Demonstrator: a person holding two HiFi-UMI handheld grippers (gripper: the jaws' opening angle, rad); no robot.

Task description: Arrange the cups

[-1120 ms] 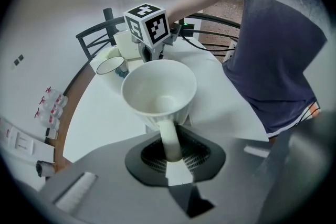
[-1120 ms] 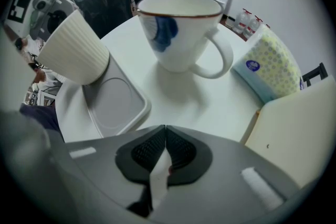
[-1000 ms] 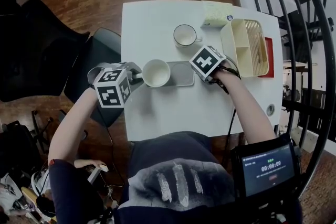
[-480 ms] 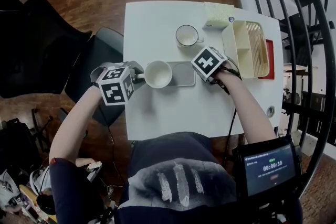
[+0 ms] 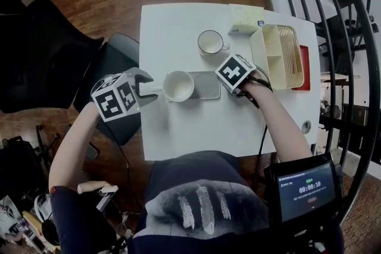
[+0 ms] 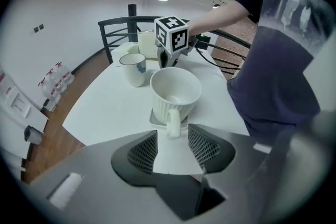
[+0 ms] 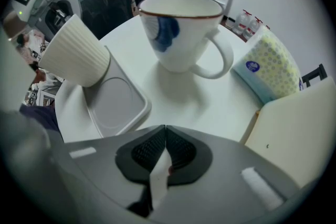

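A white ribbed cup (image 5: pixel 178 85) stands upright on the left end of a grey tray (image 5: pixel 207 85); its handle (image 6: pixel 173 124) points at my left gripper (image 6: pixel 172 137). That gripper's jaws are opening. The handle's end lies level with their tips, and neither pad touches it. A second white cup with a blue mark (image 5: pixel 211 42) stands on the bare table (image 5: pixel 178 27) behind the tray, also seen close in the right gripper view (image 7: pixel 181 31). My right gripper (image 7: pixel 166 134) points straight down by the tray's right end, shut and holding nothing.
A cream compartment box (image 5: pixel 277 53) with a red item behind it sits at the table's right edge, and a dotted tissue pack (image 5: pixel 245 16) lies at the far side. A black chair (image 5: pixel 110 59) stands left of the table and a black railing (image 5: pixel 351 38) on the right.
My left gripper's jaws have opened off the ribbed cup's handle, and the gripper has drawn back to the left and rolled. The cup stays on the tray. My right gripper has not moved.
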